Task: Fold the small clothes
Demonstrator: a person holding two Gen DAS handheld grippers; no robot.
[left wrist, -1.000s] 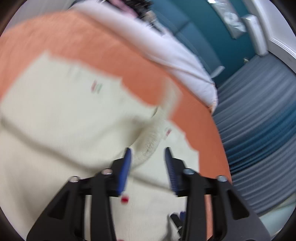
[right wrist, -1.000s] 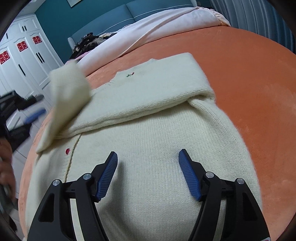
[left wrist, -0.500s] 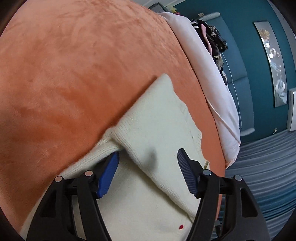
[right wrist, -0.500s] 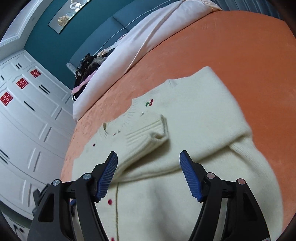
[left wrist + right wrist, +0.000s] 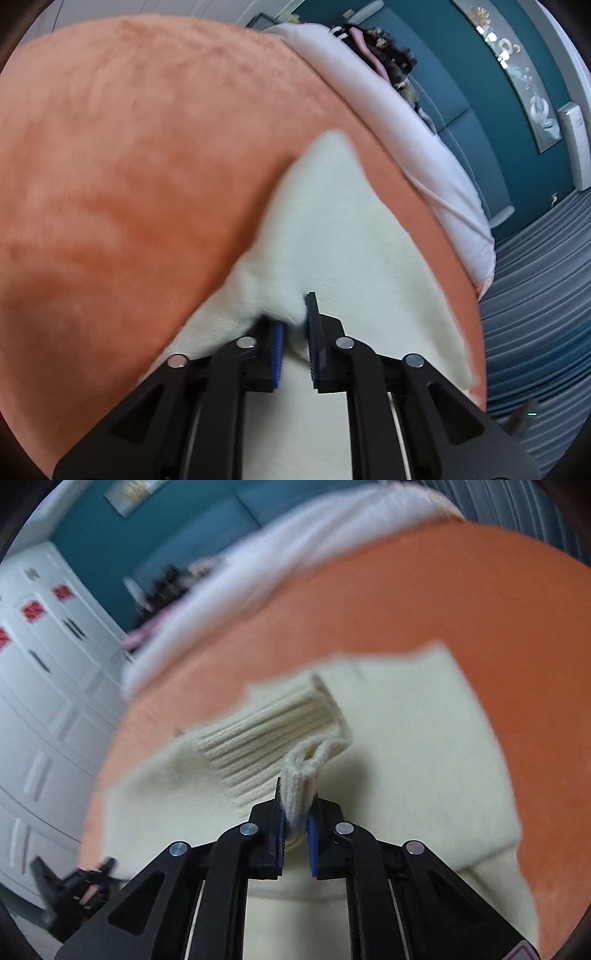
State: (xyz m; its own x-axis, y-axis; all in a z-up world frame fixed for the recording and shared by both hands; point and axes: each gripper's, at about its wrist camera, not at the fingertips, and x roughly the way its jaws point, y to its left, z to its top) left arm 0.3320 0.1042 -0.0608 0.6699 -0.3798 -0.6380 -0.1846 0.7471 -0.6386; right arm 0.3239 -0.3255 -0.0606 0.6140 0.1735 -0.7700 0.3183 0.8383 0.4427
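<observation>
**Cream knit pinched at two places on the orange bedspread**

Cream-coloured and knitted, the small sweater (image 5: 406, 760) lies spread on an orange bedspread (image 5: 443, 602), with a pale quilt (image 5: 295, 542) bunched along the bed's far edge.

Only the right wrist view shows the ribbed cuff (image 5: 266, 731) of a sleeve folded across the body of the garment, the white wardrobe doors (image 5: 40, 686) with red emblems at the left, and the other tool low in the near left corner, dark and blurred. Only the left wrist view shows the sweater's far corner tapering to a point on the bedspread, the striped grey-blue floor (image 5: 535, 295) at the right, a long framed picture (image 5: 524, 81) on the teal wall, and a heap of dark clothes (image 5: 384, 48) at the far end of the quilt.

The right gripper (image 5: 295, 812) has just closed its jaws, and the blue pads clamp a doubled edge of the cuff, which stands up between them in a small loop.

The left gripper (image 5: 295, 325) has likewise just closed; a raised fold of the cream knit is squeezed between its pads, partly hiding the left one, at the garment's left edge where it meets the bedspread. The rest of the sweater stretches away from the jaws toward the far right.
</observation>
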